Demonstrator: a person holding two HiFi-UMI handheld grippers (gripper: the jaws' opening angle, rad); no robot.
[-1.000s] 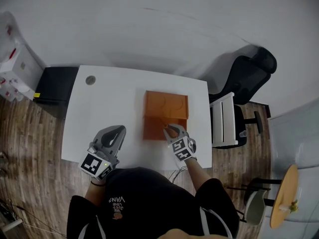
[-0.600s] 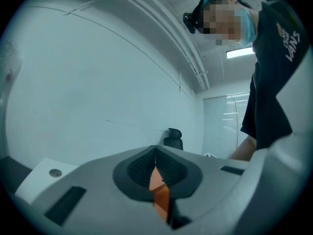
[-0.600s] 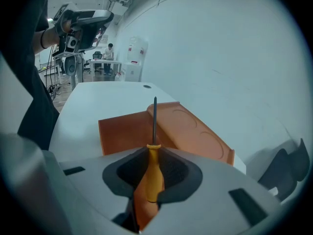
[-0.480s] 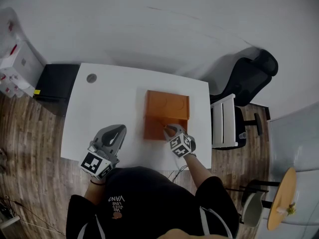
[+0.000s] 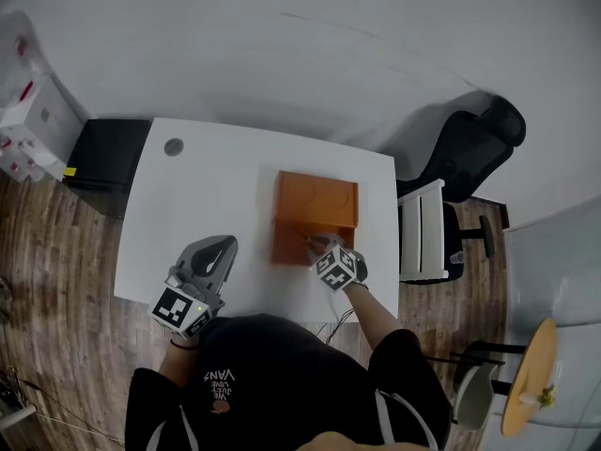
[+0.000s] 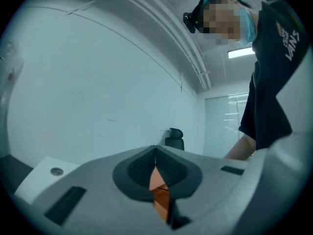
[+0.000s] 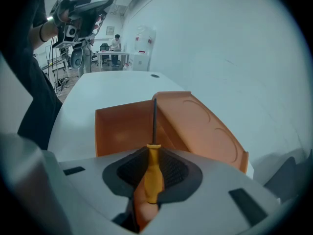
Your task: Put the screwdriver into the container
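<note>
Your right gripper point(image 7: 152, 155) clamps its jaws on the yellow-handled screwdriver point(image 7: 153, 177) at the near edge of the orange plastic container point(image 7: 122, 126). Left gripper point(image 6: 155, 166): jaws together, empty. Release early and it could land outside.

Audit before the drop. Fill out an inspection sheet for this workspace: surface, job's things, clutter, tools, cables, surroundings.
Surface: white table, one round grommet.
Job's things: orange container open on the table; screwdriver at its near side, shaft pointing toward it.
Clutter: nothing seen.
Tools: right tool shut on the screwdriver's yellow handle; left tool shut, empty, over the table's near edge.
Cables: thin leads below the table's near edge.
Surroundings: black chair, black cabinet, white boxes, wood floor.
</note>
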